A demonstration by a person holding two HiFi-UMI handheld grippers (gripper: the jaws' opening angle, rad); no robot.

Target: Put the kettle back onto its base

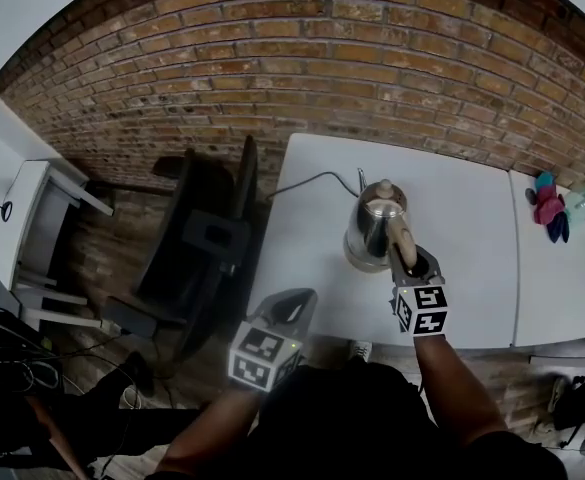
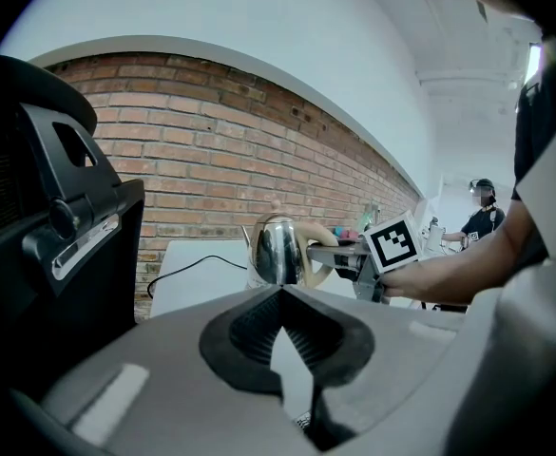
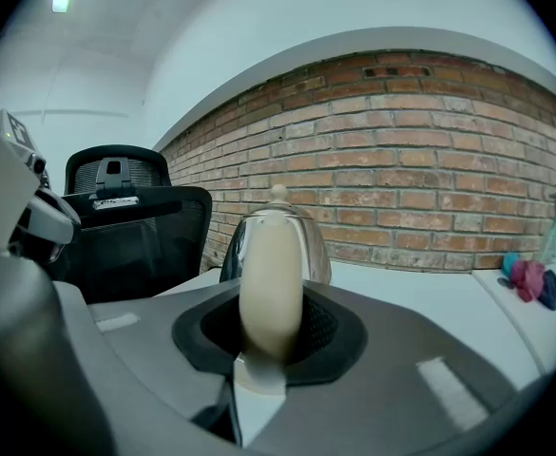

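Right gripper (image 1: 410,261) jaws clamp the kettle (image 1: 374,223) handle (image 3: 270,274); left gripper (image 2: 279,293) sits closed, empty, left of the kettle. Handle-only hold means it might tilt and seat crooked.

White worktop (image 1: 472,208) against the brick wall. Steel kettle (image 1: 375,226) sits near its front edge, left of centre; can't tell if a base is under it. Dark cable (image 1: 312,181) runs across the top from the left edge toward the kettle. Second worktop (image 1: 562,298) butts against the right side: pink and blue items (image 1: 549,208) and a clear bottle (image 1: 582,200) at its back.
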